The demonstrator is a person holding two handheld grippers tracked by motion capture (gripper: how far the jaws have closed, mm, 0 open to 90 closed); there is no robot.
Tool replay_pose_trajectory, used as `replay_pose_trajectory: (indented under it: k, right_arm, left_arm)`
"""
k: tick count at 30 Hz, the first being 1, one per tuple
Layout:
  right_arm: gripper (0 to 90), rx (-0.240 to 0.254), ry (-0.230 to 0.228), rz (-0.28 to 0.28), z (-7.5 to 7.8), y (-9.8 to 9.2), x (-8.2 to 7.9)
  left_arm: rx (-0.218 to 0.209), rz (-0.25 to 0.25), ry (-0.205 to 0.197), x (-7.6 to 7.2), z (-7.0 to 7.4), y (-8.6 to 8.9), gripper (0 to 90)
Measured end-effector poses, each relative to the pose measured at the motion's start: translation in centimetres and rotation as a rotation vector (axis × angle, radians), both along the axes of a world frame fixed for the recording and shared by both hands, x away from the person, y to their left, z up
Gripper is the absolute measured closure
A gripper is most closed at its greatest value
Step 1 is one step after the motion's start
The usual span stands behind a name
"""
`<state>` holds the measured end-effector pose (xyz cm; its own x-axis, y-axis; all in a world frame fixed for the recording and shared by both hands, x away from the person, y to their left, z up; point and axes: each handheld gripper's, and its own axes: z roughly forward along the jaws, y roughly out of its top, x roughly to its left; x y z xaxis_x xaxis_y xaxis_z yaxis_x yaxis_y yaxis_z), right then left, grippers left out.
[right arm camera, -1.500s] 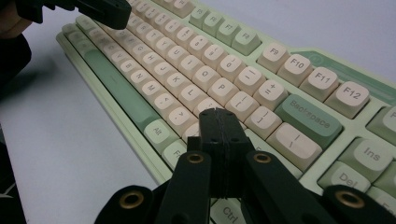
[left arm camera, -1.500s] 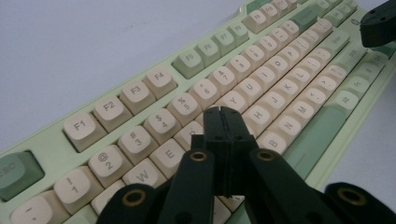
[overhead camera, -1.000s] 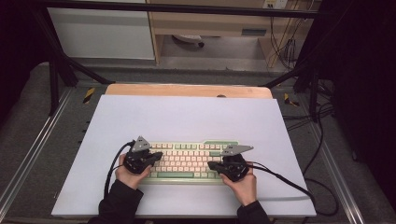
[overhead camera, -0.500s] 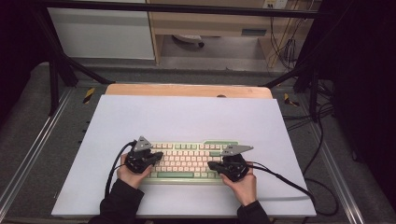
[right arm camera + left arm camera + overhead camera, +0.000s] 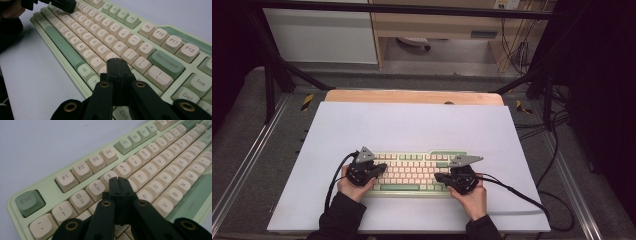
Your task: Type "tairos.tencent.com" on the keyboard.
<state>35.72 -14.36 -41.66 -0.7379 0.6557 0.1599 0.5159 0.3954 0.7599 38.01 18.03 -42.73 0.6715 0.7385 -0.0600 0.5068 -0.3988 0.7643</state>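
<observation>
Two tongs clenched empty, left tongs (image 5: pixel 118 180) and right tongs (image 5: pixel 115 60) over green keyboard (image 5: pixel 414 172)

I see no change: my left gripper (image 5: pixel 382 168) and right gripper (image 5: pixel 439 177) sit unmoved over the keyboard (image 5: pixel 412 172).

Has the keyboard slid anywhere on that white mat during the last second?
No. The keyboard sits at the same spot against the white mat's near edge.
</observation>
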Motion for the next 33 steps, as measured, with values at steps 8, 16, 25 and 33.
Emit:
replay_pose_trajectory:
  k: [8, 16, 25, 33]
  right_arm:
    - [90.0, -0.001, -0.003, 0.001, 0.1, -0.1, 0.0]
    - [90.0, 0.007, -0.004, 0.000, 0.2, 0.0, -0.1]
    - [90.0, 0.021, -0.004, 0.004, 0.4, 0.1, -0.1]
    - [90.0, 0.013, -0.007, 0.015, 0.7, 0.8, -0.3]
  left_arm:
    - [0.000, -0.013, -0.006, -0.5, 0.6, 0.1, 90.0]
    - [-0.006, -0.020, -0.015, -1.2, 1.1, 0.8, 90.0]
    - [-0.023, -0.014, -0.016, -2.0, 1.2, 2.3, 90.0]
    - [-0.037, -0.007, -0.016, -2.9, 1.0, 3.5, 90.0]
